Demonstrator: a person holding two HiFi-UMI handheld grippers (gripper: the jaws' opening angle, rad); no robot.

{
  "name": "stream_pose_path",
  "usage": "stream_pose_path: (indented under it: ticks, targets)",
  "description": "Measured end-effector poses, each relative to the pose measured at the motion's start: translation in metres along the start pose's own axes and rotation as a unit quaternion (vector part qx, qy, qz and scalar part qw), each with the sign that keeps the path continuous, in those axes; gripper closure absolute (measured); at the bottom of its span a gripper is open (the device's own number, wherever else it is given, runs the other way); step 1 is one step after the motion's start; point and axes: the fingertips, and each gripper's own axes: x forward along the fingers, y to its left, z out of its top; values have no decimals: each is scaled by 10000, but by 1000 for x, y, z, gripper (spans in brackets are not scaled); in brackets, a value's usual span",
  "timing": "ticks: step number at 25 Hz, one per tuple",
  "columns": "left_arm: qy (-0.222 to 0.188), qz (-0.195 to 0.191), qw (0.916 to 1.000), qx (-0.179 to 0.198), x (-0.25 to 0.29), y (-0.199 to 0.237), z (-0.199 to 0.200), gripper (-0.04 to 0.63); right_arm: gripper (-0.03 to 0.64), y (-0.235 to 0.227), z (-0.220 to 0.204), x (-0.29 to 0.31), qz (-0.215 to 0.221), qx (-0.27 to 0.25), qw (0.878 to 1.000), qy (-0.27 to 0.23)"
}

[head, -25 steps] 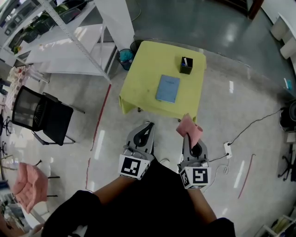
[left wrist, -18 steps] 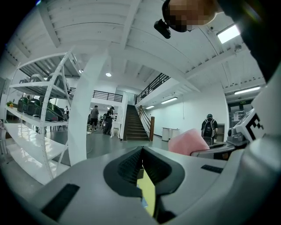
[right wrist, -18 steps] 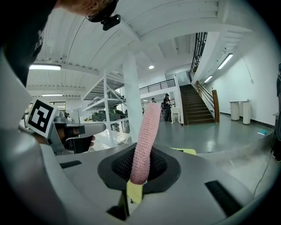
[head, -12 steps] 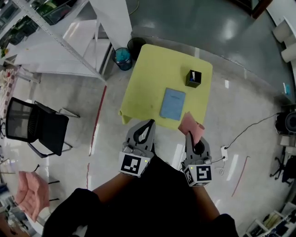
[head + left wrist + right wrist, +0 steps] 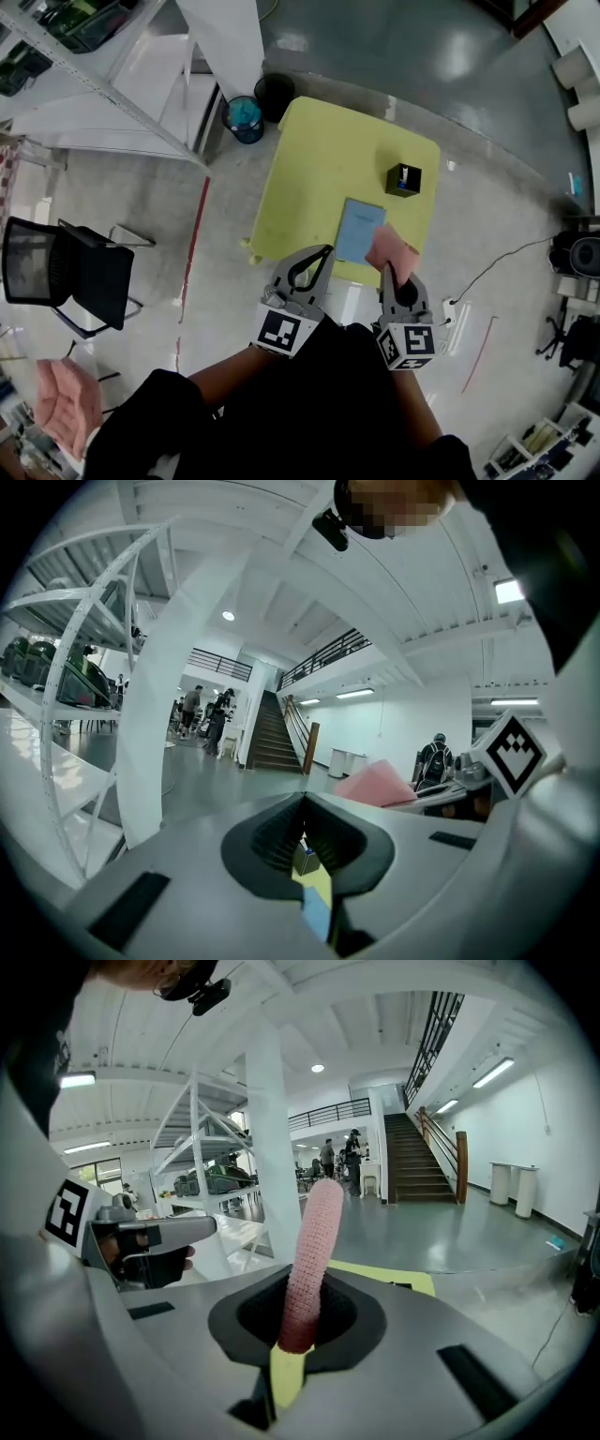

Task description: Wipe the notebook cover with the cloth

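Notebook lies flat near the front edge of the tabletop, long axis running away from the person. Right gripper is clamped on the pink cloth, just short of the notebook's near right corner (nearer arm). Left gripper is closed and empty.

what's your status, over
Left claw shut, empty. Right claw shut on pink cloth. Blue notebook flat on yellow table. Black box beyond it, apart.
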Motion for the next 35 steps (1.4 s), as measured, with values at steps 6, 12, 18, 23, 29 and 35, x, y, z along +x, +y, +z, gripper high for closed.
stream_pose_path:
  ticks: [6,12,18,23,29,35]
  targets:
    - [86,151,9998,-102,6,31,-3,589,580,-9,-4,27,-97,41,9999,61]
    - [37,420,9987,-299,1,42,-8,589,580,-16,-26,56,197,96,9994,262]
    - [173,601,9980,-129,7,40,-17,589,580,-27,-54,96,515,301,9970,485]
    - [436,734,9959,-304,34,46,-39,589,580,-38,-86,143,803,760,9912,727]
    - [703,707,9945,-309,82,45,-60,589,580,-51,-121,196,1048,1021,9840,1017]
    - [1043,767,9911,-319,101,50,-99,589,580,-59,-162,248,1159,1550,9727,1278]
